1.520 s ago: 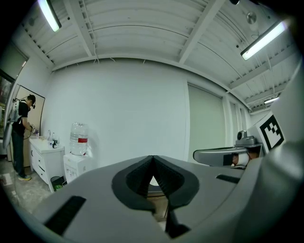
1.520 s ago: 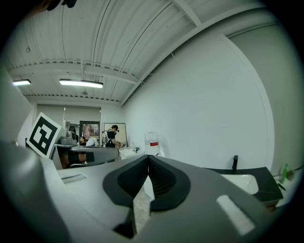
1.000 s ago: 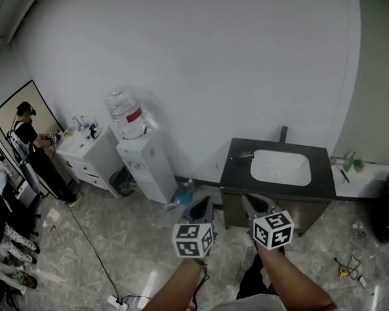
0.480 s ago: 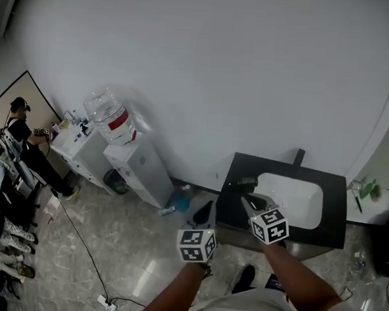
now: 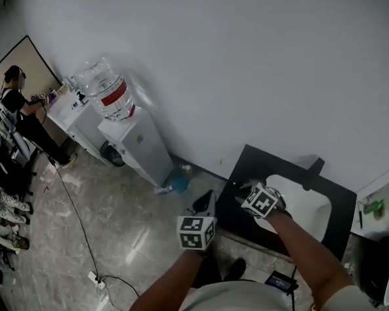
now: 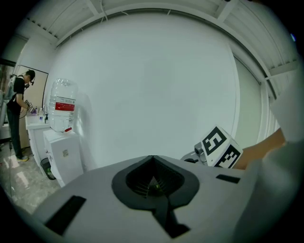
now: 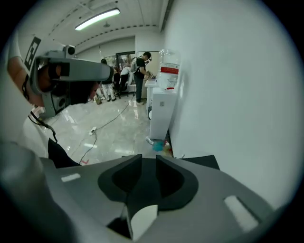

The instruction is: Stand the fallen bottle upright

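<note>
The left tool [image 6: 152, 158] hung nearest, over the floor and short of the desk [image 5: 236, 212]. It was clenched, its tips meeting, with nothing in it. The right tool [image 7: 148, 156] was stretched further, over the dark desk. Its jaws stood only a little apart and held nothing. Just at its tip, touching or almost touching, lay a small greyish thing that I took for the fallen bottle [image 5: 246, 185]. It was too small for me to see which way its neck pointed. To the right of this tool was the white sink [image 5: 307, 208], and far to the left of both tools stood a water dispenser [image 5: 138, 143].

I judged the bottle to be small and light, probably smooth and round, so it could roll or slip away under a push. A grip across the body, nearer the upper end, seemed best for tipping it up.

Half a second earlier the right tool was nearer the front edge of the desk and apart from the bottle. Now it had reached the bottle. The left tool had stayed back, off the desk.
</note>
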The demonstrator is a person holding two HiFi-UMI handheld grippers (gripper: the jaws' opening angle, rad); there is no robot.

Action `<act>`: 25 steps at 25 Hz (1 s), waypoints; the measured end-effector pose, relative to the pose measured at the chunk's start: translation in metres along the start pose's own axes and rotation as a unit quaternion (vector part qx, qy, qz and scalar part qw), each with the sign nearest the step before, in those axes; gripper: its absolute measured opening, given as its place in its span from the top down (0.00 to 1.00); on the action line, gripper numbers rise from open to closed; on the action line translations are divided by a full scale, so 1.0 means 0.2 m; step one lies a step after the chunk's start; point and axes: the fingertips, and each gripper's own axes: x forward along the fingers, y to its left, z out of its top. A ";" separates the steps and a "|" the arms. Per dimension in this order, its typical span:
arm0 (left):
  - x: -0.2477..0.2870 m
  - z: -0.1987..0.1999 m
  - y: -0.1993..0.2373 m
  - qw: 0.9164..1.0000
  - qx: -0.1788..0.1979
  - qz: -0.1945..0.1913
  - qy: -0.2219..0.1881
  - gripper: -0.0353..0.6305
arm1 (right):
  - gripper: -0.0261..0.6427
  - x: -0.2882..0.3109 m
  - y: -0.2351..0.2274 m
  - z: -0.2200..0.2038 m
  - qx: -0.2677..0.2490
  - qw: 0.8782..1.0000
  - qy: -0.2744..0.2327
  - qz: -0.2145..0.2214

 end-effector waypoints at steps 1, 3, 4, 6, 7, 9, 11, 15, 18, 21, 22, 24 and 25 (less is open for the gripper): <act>0.04 0.00 0.03 1.000 -0.001 -0.003 0.004 0.94 | 0.82 0.06 -0.04 0.01 -0.020 1.000 0.016 0.001; 0.13 0.00 0.09 1.000 -0.003 -0.009 0.013 0.94 | 0.82 0.16 -0.11 0.02 -0.047 0.998 0.046 0.004; 0.17 0.01 0.12 1.000 -0.004 -0.012 0.017 0.94 | 0.81 0.21 -0.14 0.02 -0.052 0.997 0.058 0.008; 0.26 0.03 0.18 0.999 -0.002 -0.020 0.027 0.94 | 0.81 0.31 -0.20 0.02 -0.058 0.995 0.080 0.020; 0.30 0.03 0.20 0.999 -0.001 -0.025 0.032 0.94 | 0.81 0.37 -0.23 0.00 -0.066 0.993 0.093 0.026; 0.39 0.02 0.24 0.999 0.001 -0.033 0.041 0.94 | 0.80 0.47 -0.28 -0.05 -0.092 0.987 0.125 0.041; 0.46 0.01 0.28 0.998 0.005 -0.039 0.051 0.94 | 0.79 0.56 -0.33 -0.11 -0.118 0.979 0.156 0.056; 0.57 -0.03 0.36 0.996 0.016 -0.047 0.067 0.94 | 0.79 0.71 -0.42 -0.20 -0.159 0.963 0.205 0.075; 0.62 -0.06 0.42 0.996 0.009 -0.048 0.079 0.94 | 0.79 0.80 -0.45 -0.27 -0.186 0.949 0.238 0.086; 0.68 -0.09 0.45 0.995 0.005 -0.048 0.089 0.94 | 0.78 0.89 -0.47 -0.35 -0.213 0.936 0.261 0.101; 0.69 -0.10 0.45 0.995 0.004 -0.049 0.091 0.94 | 0.78 0.91 -0.47 -0.38 -0.217 0.933 0.267 0.105; 0.72 -0.12 0.47 0.994 0.002 -0.049 0.095 0.94 | 0.77 0.96 -0.46 -0.42 -0.221 0.928 0.277 0.114; 0.73 -0.13 0.48 0.994 0.001 -0.047 0.096 0.94 | 0.78 0.98 -0.46 -0.44 -0.225 0.926 0.279 0.119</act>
